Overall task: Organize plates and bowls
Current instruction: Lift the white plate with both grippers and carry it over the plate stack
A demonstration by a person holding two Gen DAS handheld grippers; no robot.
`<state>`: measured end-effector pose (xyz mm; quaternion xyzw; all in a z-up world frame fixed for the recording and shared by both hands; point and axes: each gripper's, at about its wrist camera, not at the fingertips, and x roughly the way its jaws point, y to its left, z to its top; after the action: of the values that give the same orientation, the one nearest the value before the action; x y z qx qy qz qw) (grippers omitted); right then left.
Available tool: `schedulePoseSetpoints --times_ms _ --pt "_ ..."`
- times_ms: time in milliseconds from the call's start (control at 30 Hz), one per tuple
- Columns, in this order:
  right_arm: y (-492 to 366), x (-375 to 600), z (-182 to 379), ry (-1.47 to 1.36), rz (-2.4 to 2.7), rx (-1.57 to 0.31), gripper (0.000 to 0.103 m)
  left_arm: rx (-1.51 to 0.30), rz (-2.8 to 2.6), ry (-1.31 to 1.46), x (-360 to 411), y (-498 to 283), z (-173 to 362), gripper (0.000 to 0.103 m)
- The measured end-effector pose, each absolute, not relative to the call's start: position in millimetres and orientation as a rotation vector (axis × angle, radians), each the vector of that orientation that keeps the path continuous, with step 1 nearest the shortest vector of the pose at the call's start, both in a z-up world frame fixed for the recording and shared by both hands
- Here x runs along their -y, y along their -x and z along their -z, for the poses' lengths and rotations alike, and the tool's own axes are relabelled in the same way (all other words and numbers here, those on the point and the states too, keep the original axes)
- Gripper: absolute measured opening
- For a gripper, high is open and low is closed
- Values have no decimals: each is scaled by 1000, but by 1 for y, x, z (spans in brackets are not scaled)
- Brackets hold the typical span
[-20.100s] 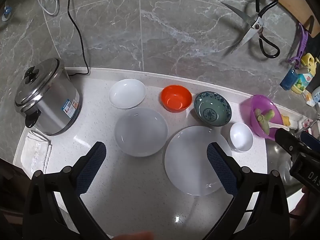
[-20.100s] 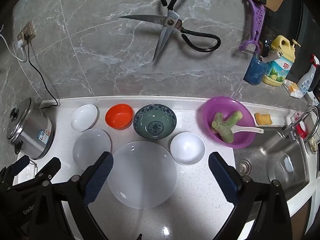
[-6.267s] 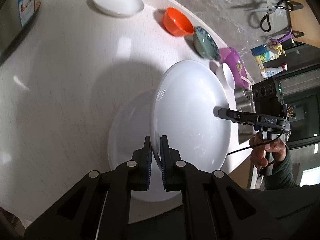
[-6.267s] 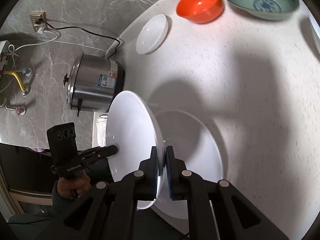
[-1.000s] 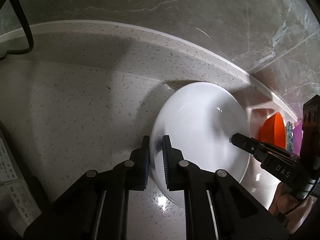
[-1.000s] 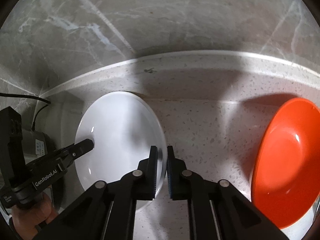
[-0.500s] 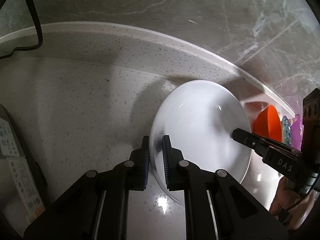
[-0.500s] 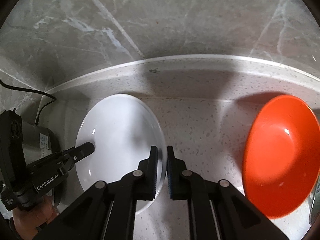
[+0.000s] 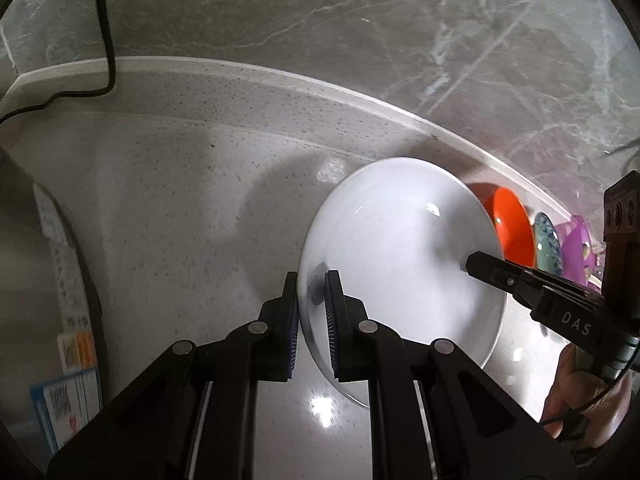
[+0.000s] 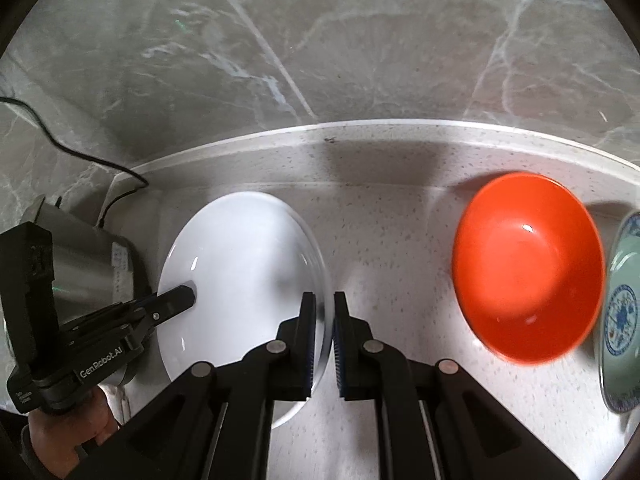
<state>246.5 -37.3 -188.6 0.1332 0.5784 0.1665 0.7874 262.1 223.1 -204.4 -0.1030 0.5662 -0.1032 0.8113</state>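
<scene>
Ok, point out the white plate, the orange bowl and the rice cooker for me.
white plate (image 10: pixel 240 264), right wrist view, centre of its inner face
orange bowl (image 10: pixel 528 268), right wrist view, middle of its inside
rice cooker (image 10: pixel 84 256), right wrist view, steel side wall

A steel rice cooker (image 10: pixel 86 264) stands at the left of the speckled pale counter (image 9: pixel 180 200), its black cord (image 9: pixel 106 32) running up the grey marble wall (image 10: pixel 320 40).
</scene>
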Motion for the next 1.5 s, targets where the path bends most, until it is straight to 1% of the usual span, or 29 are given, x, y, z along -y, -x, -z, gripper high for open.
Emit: schedulePoseSetpoints --times_ms 233,567,933,1500 --pt "-217 44 168 -286 -381 -1222 10 -1182 232 202 -221 -223 180 10" --pt "-173 50 153 -291 -409 -1211 10 -1163 254 200 -207 -157 161 10" --pt "-120 67 142 -283 -424 -1206 10 -1158 287 211 -190 -89 160 10" --pt "-51 97 141 -297 -418 -1216 10 -1187 354 198 -156 -2 167 10"
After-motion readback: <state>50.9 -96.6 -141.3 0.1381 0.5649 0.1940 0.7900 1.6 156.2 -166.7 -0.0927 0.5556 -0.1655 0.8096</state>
